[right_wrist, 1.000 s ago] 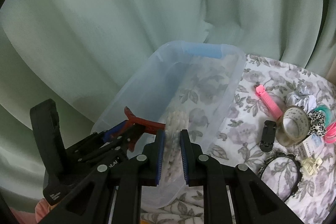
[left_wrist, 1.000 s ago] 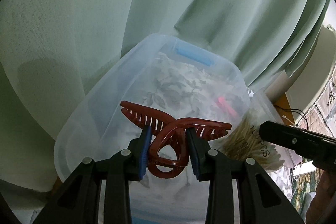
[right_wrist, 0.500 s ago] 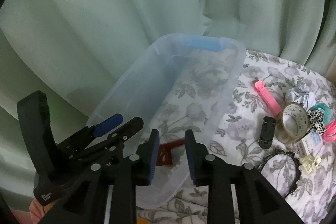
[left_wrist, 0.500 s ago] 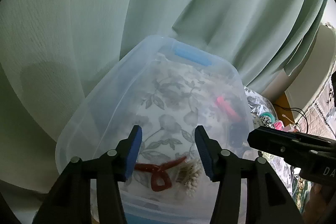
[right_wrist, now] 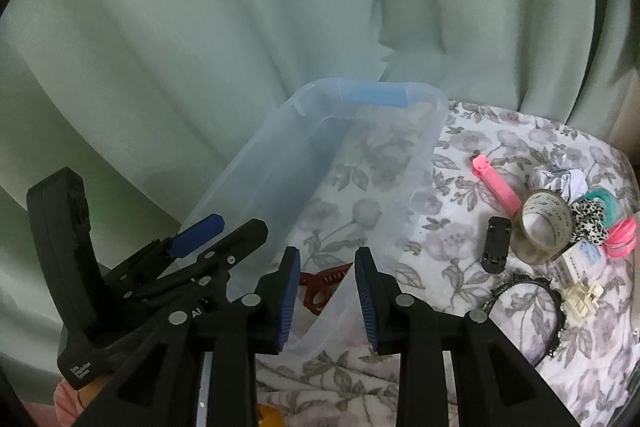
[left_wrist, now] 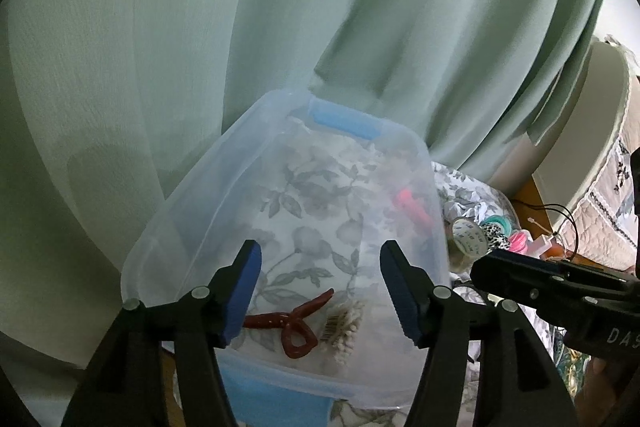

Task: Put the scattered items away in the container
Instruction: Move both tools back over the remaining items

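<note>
Left gripper [left_wrist: 320,287] angled down over bin [left_wrist: 192,227], jaws opening, nothing between them. Right gripper [right_wrist: 327,291] above the bin's near corner, jaws parted, empty. Claw clip [left_wrist: 296,323] and swab pack [left_wrist: 344,327] lie on the bin floor (near end); far end bare. Tape [right_wrist: 546,227] outside, beside the right wall

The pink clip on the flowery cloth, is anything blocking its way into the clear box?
Only the box's own wall. The pink clip lies just outside the clear box, with bare flowery cloth between them. It would need lifting over that side; the top is open.
</note>
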### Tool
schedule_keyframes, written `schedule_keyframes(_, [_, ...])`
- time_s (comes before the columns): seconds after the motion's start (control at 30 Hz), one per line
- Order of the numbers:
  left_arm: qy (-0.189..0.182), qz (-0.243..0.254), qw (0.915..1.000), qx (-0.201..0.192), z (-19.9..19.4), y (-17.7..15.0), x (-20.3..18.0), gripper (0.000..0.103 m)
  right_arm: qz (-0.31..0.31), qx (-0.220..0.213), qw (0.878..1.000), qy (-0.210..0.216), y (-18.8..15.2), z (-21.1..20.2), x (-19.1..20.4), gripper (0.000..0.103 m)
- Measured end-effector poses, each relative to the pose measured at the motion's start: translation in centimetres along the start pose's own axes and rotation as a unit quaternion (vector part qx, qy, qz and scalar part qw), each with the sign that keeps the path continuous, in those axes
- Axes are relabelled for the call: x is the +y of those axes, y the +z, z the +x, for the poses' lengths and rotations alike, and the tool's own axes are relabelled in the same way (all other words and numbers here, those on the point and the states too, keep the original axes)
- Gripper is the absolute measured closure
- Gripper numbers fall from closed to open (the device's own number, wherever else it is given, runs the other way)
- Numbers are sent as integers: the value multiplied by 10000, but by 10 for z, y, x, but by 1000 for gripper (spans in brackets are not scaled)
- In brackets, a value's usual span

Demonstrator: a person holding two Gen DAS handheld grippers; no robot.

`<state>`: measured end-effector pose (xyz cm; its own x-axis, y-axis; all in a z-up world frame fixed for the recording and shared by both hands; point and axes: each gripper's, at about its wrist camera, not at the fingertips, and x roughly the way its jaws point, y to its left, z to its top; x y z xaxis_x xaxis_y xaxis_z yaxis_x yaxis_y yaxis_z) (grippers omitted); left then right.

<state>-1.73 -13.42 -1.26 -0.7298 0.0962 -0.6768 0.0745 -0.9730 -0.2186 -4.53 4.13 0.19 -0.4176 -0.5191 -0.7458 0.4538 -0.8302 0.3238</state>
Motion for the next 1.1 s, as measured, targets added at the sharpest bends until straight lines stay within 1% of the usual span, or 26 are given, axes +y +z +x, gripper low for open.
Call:
schedule_keyframes(0.17, [-1, 242, 9997, -57, -12, -1, -25, 40, 136, -174, 9998, 31, -6, -21, -10, 71])
schedule_keyframes(0.33, [-51, 522, 9986, -27, -19, -5, -57, 39, 367, -395, 9985, 65, -19, -46, -32, 71])
schedule_keyframes(0.57, [-279, 994, 9946, 121, -18, -16, -115, 39, 901, -790, 9928, -40, -39, -88, -79, 69])
schedule_keyframes(0.7, [-461, 1222, 9910, 305, -10, -26, -148, 39, 1280, -984, 9866, -229, -54, -111, -111, 69])
schedule_keyframes(0.87, [-619, 1360, 9863, 695, 8, -39, -180, 39, 1728, -1197, 9760, -566, -77, -136, -153, 68])
schedule_keyframes(0.93, [-615, 1436, 9842, 832, 15, -45, -188, 39, 1924, -1232, 9709, -719, -86, -144, -171, 66])
schedule_keyframes(1.0, [-591, 1525, 9817, 971, 23, -51, -195, 39, 2143, -1221, 9651, -878, -95, -149, -190, 66])
schedule_keyframes(1.1, [-510, 1601, 9789, 1165, 36, -60, -203, 39, 2460, -1200, 9568, -979, -107, -152, -212, 66])
